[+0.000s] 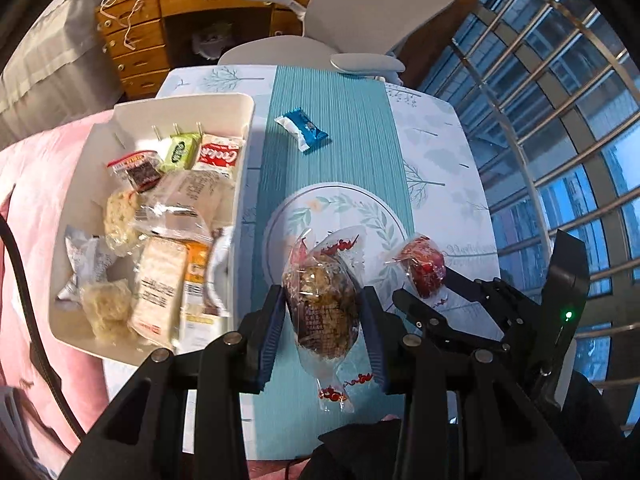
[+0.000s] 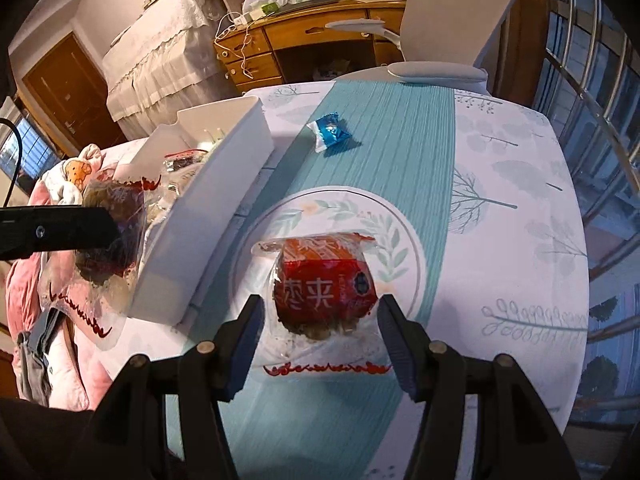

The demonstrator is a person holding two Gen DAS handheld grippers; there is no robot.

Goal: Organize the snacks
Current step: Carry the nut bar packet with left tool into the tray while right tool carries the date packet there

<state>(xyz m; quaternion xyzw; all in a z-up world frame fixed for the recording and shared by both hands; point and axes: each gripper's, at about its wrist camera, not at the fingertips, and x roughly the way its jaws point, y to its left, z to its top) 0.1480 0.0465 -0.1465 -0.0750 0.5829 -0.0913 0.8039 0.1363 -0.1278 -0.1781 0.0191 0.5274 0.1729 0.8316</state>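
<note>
Beside white bin (image 1: 120, 120), blue candy (image 1: 303, 129)

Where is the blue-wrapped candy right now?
The blue-wrapped candy lies alone on the teal runner, beyond the plate and just right of the white bin; neither hand-held gripper touches it.

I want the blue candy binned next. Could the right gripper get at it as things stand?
Probably not directly: the right gripper has the red-wrapped snack between its fingers, though whether it is clamped is unclear. The blue candy lies alone on the teal runner, with nothing around it.
</note>
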